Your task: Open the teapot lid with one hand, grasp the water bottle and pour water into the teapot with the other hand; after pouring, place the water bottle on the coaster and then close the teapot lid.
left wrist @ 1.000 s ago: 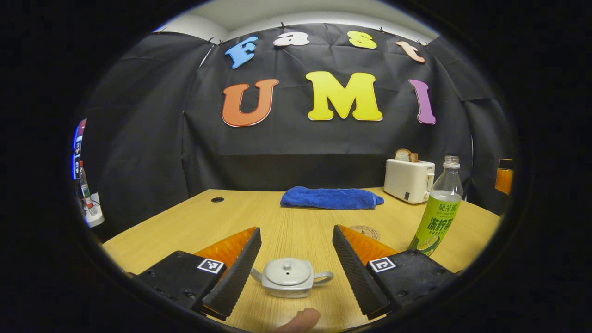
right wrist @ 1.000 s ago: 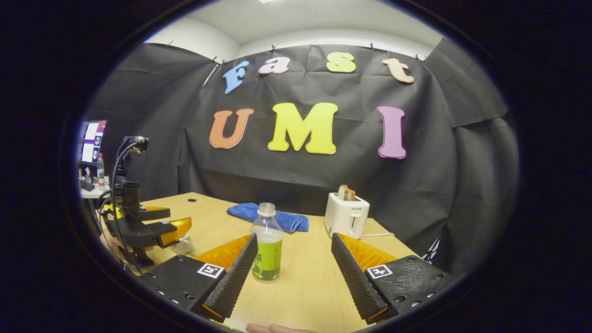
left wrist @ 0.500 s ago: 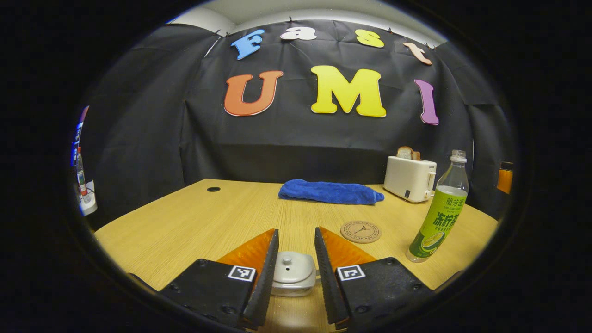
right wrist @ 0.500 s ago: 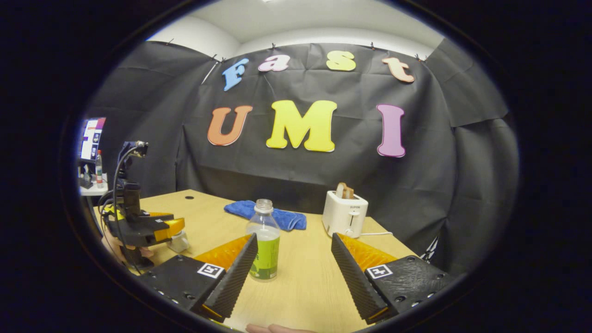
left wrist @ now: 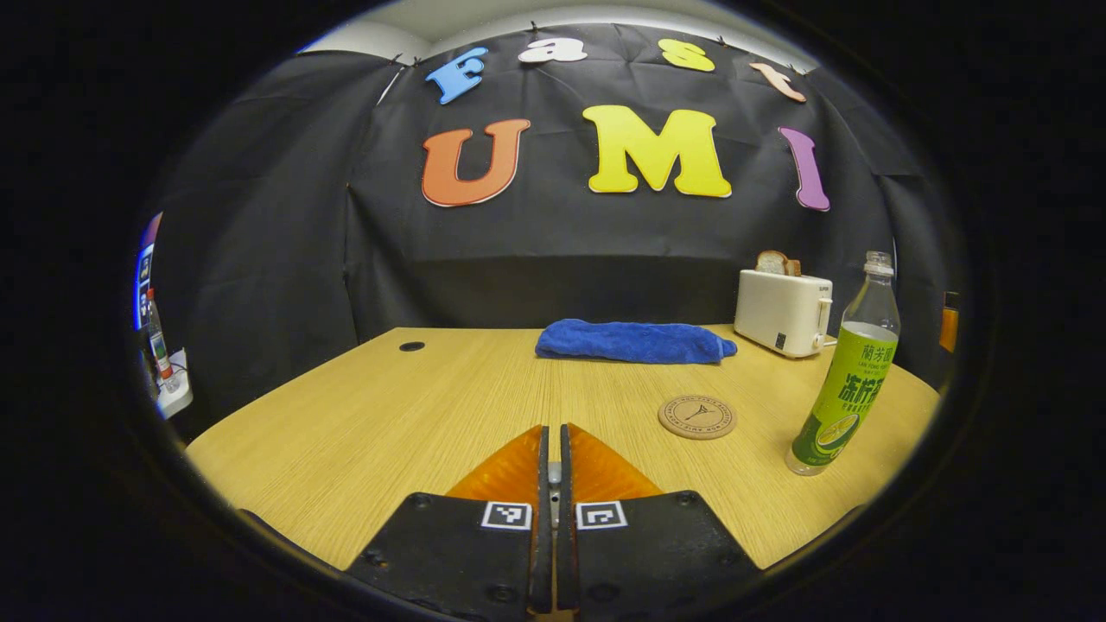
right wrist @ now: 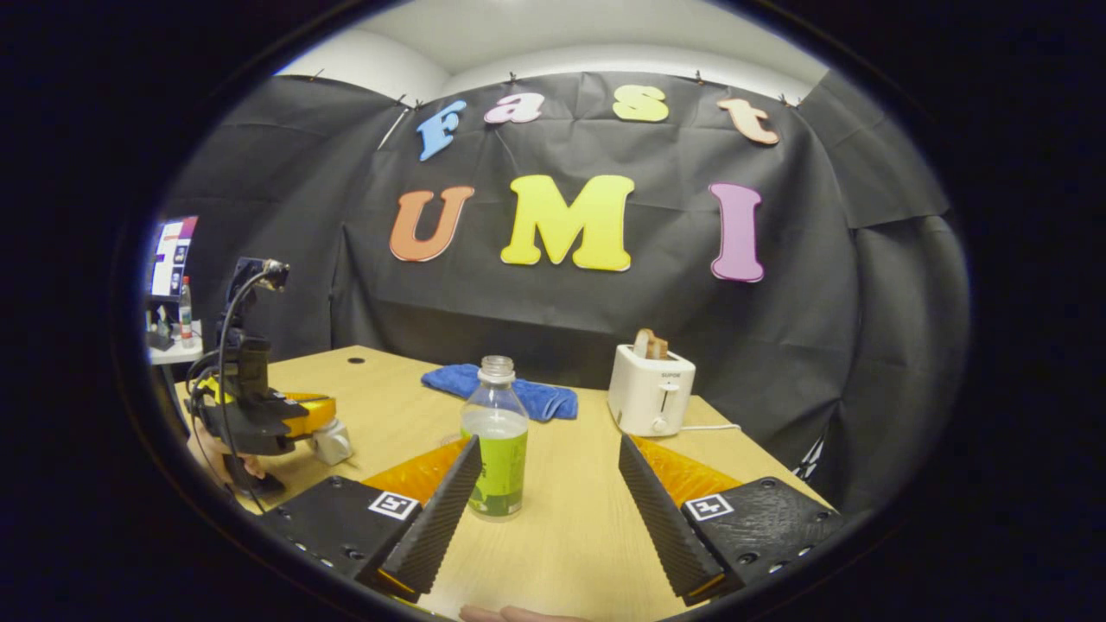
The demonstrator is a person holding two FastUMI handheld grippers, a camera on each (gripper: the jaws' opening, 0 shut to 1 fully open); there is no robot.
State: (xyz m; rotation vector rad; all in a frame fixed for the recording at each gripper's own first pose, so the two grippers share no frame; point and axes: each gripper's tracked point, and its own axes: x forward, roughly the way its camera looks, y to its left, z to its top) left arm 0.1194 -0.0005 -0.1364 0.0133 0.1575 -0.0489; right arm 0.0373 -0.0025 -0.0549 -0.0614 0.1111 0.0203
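Note:
In the left gripper view my left gripper (left wrist: 554, 432) is shut, with a thin grey sliver of the teapot lid knob (left wrist: 554, 473) pinched between its fingers; the pot itself is hidden under them. The right gripper view shows that gripper (right wrist: 294, 415) low over the small grey teapot (right wrist: 333, 442) at the table's left. The uncapped water bottle (right wrist: 497, 449), green-labelled, stands upright just ahead of my open right gripper (right wrist: 549, 510), close to its left finger and untouched. The bottle (left wrist: 842, 389) stands right of the round cork coaster (left wrist: 696, 416).
A folded blue towel (left wrist: 635, 341) lies at the back of the wooden table (left wrist: 389, 415). A white toaster (left wrist: 782, 311) with bread stands at the back right. A cable hole (left wrist: 411, 346) is at the back left. A hand (right wrist: 220, 462) holds the left gripper.
My left gripper's fingers went from wide open around the teapot to shut over its lid knob, covering the pot. The right gripper stayed open and the bottle looks slightly nearer.

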